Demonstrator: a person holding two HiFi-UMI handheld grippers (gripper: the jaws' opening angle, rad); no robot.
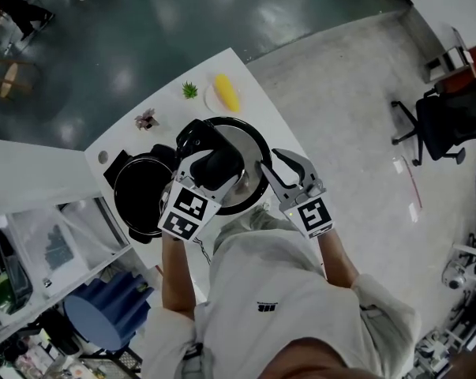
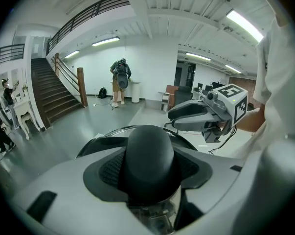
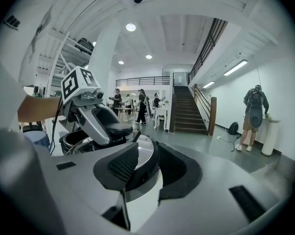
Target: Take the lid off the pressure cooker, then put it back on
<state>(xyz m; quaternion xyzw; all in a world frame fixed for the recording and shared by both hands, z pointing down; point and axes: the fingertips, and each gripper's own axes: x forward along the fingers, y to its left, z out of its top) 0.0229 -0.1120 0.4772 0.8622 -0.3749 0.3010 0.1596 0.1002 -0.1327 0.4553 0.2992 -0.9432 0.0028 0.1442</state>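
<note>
Holding the lid (image 1: pixel 245 142) with 2 grippers, off the pot (image 1: pixel 141 196) and just to the pot's right. In the head view the lid's edge overlaps the pot's right rim.

Left gripper (image 2: pixel 148 173): jaws roughly half open, pads clamped on either side of the black dome knob (image 2: pixel 149 148) on top of the lid.

Right gripper (image 3: pixel 147 168): jaws closed onto the lid's rim on the side away from the pot. The black rim is pinched between the pads (steel top shows just past them).

Pot sits open on the white table (image 1: pixel 245 73), dark inside.

Beyond the pot, further up the table:
- 1 small flower ornament (image 1: pixel 147 119)
- 1 green sprig (image 1: pixel 189 90)
- 1 white plate (image 1: pixel 212 101) with a yellow item (image 1: pixel 226 91) on it (corn or banana, can't tell)

None of the 3 touch the pot.
</note>
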